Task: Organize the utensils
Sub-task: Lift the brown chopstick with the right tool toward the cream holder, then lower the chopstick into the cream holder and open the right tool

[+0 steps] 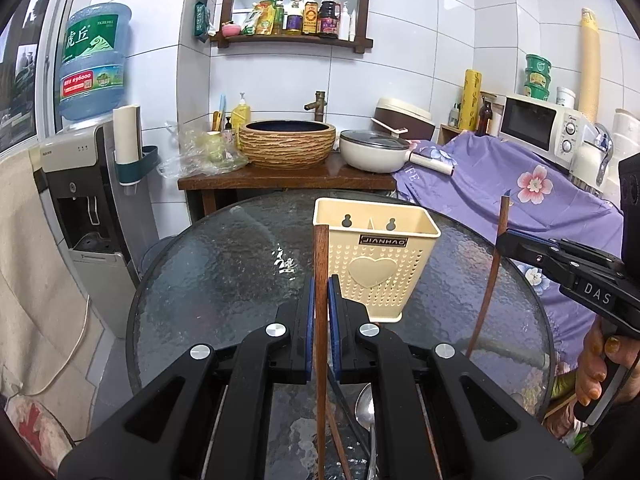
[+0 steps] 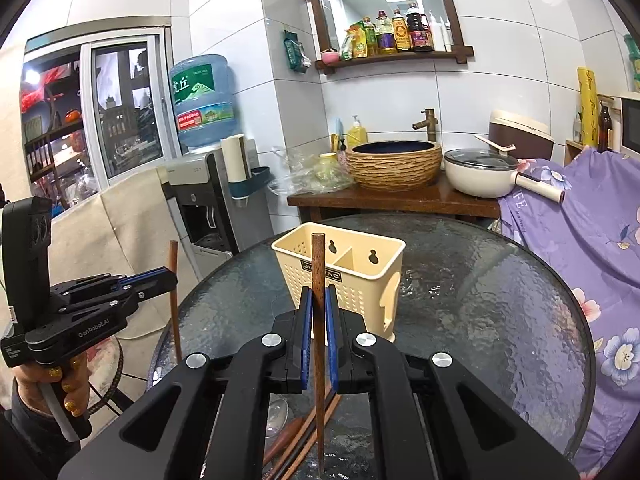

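Chopsticks stand upright in both grippers above the round glass counter [image 1: 224, 264]. The left gripper [image 1: 321, 292] has its blue-padded jaws pressed onto a brown wooden chopstick [image 1: 321, 264], which rises above the jaws and also hangs below them toward the glass. The right gripper [image 2: 319, 304] pinches a second chopstick [image 2: 318, 268] the same way, blunt end up and thin tip down. Each gripper appears in the other's view as well: the right one comes in from the right edge of the left wrist view, held by a hand [image 1: 596, 368], and the left one shows at the left of the right wrist view, held by a hand [image 2: 60, 388]. The cream plastic utensil holder [image 1: 380, 264] stands upright on the counter just beyond both grippers; it has a perforated front with a raised heart and two compartments split by a divider. Neither chopstick is in the holder. Near the counter's closer edge, below the grippers, lie a metal spoon [image 1: 366, 412] and several more chopsticks [image 2: 316, 420]. Behind the counter a sink basin [image 1: 287, 142] and a lidded pan [image 1: 374, 150] sit on a wooden stand.
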The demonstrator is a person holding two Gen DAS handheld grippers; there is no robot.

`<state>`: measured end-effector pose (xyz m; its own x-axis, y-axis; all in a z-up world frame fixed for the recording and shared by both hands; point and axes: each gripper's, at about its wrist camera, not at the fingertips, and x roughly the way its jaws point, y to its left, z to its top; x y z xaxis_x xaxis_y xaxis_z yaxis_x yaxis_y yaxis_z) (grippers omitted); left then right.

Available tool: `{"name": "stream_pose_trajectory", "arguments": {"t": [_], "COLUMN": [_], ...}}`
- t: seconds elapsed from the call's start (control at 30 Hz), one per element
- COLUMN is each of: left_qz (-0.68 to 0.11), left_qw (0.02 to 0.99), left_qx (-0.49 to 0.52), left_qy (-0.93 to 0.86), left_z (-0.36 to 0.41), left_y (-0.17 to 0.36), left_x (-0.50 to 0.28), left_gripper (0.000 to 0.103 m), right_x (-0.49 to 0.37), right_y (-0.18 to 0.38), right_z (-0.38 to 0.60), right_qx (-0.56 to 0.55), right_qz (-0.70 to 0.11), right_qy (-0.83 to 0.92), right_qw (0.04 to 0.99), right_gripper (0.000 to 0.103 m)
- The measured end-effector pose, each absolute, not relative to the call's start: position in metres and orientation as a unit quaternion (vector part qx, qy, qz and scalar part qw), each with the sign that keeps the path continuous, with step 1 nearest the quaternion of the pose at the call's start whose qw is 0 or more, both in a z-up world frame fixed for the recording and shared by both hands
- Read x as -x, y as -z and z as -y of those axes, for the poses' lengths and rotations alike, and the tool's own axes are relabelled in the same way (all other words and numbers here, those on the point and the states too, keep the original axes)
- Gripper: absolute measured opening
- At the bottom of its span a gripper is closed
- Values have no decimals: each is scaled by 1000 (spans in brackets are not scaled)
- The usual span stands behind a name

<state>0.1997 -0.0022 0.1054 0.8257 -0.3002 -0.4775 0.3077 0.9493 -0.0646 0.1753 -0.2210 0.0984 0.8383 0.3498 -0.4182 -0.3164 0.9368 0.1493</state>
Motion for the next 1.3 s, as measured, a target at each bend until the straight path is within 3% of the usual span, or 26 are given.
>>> {"name": "stream_pose_trajectory", "arguments": {"t": [0.83, 1.3], "left_qz": [-207, -119], "left_qw": [963, 977], "left_qx": [-9, 6], "left_qy": [172, 177], "left_z": [14, 28], "left_y": [-155, -270], "left_x": [-205, -226], "left_gripper": [7, 7], "right_x": [-179, -202], "right_y": [-130, -225], "right_z": [213, 216], "right_qx": [-19, -20], "right_qz": [-206, -150], "right_qy": [-198, -196], "right_qw": [958, 969], "right_gripper": [7, 7]}}
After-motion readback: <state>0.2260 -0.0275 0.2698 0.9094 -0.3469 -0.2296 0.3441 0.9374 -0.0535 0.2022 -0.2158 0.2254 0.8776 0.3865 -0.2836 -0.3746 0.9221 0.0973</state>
